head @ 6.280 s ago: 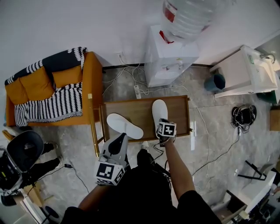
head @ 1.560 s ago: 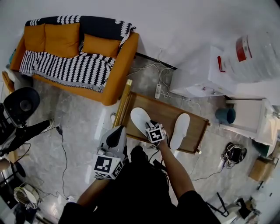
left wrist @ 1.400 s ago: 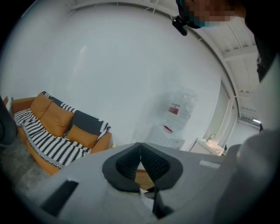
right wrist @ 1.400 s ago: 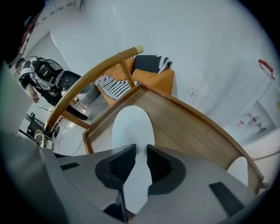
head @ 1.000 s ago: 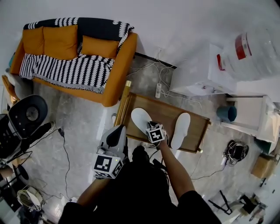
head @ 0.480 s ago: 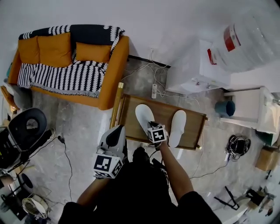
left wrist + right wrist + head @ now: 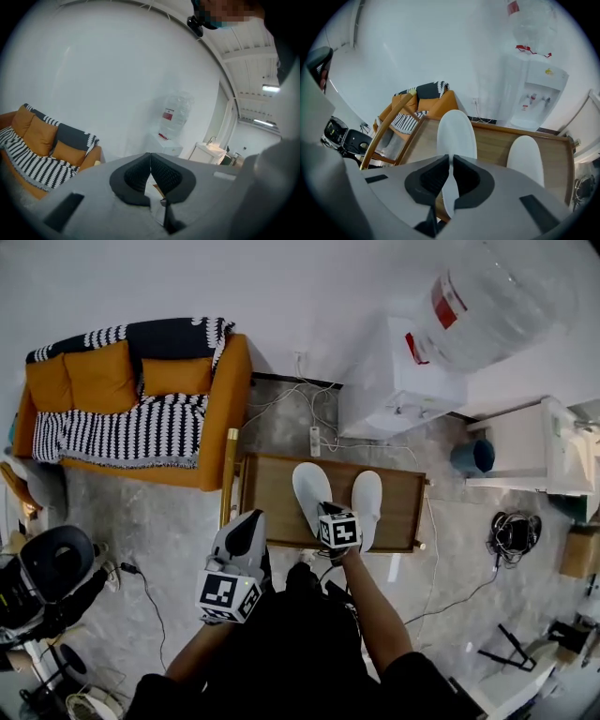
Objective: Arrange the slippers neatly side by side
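The step in hand seemed to be setting the first slipper (image 7: 311, 491) beside the second slipper (image 7: 367, 502), which lay just at its 3 o'clock on the desk (image 7: 267, 507). The right gripper (image 7: 451, 163) had just been closing its jaws, and they pinched the thin heel edge of the first slipper. The left gripper (image 7: 150, 161) was closed on nothing, at 7 o'clock from the desk. Next, I think, the held slipper needs turning parallel, then a release. The red label on the water bottle (image 7: 487, 292) was too small to read.
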The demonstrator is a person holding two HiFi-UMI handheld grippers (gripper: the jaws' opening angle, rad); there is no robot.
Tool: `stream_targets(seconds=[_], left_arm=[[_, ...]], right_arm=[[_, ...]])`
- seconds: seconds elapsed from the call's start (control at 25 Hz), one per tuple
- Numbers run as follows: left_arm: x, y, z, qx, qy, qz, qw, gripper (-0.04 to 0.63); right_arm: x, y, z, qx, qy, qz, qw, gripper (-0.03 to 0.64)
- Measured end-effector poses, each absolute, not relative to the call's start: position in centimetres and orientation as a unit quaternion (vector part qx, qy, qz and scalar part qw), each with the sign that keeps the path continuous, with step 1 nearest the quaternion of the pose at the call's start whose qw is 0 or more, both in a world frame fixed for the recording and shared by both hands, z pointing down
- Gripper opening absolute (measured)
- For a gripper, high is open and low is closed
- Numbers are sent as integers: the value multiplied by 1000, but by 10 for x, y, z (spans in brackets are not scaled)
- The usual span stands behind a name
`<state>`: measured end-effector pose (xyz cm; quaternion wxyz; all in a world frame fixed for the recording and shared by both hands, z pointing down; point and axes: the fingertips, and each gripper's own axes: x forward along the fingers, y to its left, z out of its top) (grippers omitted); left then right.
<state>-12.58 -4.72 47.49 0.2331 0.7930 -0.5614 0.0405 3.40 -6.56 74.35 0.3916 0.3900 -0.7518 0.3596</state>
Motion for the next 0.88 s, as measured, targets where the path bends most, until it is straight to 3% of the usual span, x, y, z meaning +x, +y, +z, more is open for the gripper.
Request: stream_targets(seconds=[0.44, 0.88], left_arm=[[-74, -57, 466, 824, -519, 56, 221, 15], [-57, -59, 474, 831, -502, 79, 225, 17]], right_arm=[[84, -59, 739, 445, -702, 468, 301, 32], [105, -59, 775, 459, -665, 519, 278, 32]])
